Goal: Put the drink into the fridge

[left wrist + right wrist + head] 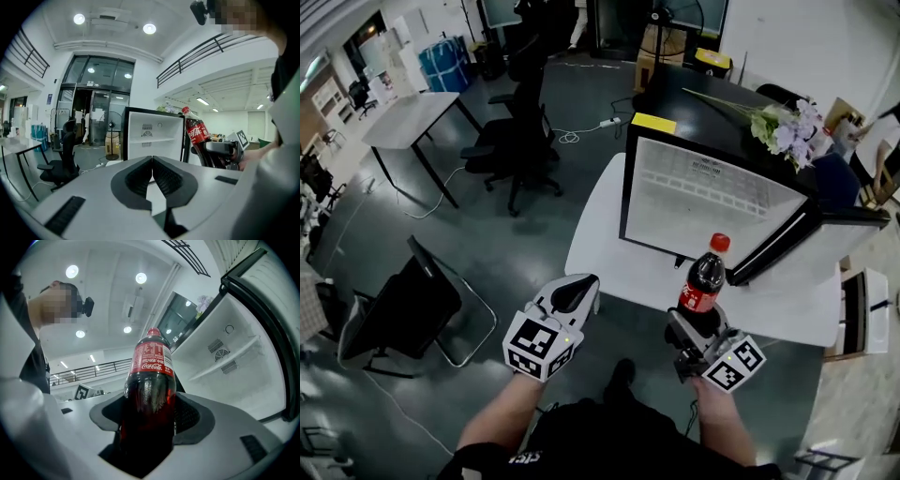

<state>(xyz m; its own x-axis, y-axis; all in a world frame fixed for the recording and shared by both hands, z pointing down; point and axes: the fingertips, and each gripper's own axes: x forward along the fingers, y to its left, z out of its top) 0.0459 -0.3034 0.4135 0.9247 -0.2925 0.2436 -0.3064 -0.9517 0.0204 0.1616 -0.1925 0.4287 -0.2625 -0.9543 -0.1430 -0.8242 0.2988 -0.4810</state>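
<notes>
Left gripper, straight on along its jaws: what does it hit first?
Probably the open fridge: the left gripper, jaws shut and empty, points at its white interior. The cola bottle sits right of that line. How far off the fridge is, I can't tell.

**Room setting.** A dark, glossy floor [487,253] carries a grey desk [408,117] at upper left, with a black office chair [525,141] near it. A second black chair [408,309] stands at lower left. A white table [595,234] stands at centre. Behind it is a black table [684,117], with pale flowers [787,127] toward its right end. A white power strip [609,122] with its cable lies on the floor. Round recessed lights [149,28] sit in the white ceiling. A glazed entrance [96,103] fills the far wall, and a dark mezzanine railing [211,44] runs above.
</notes>
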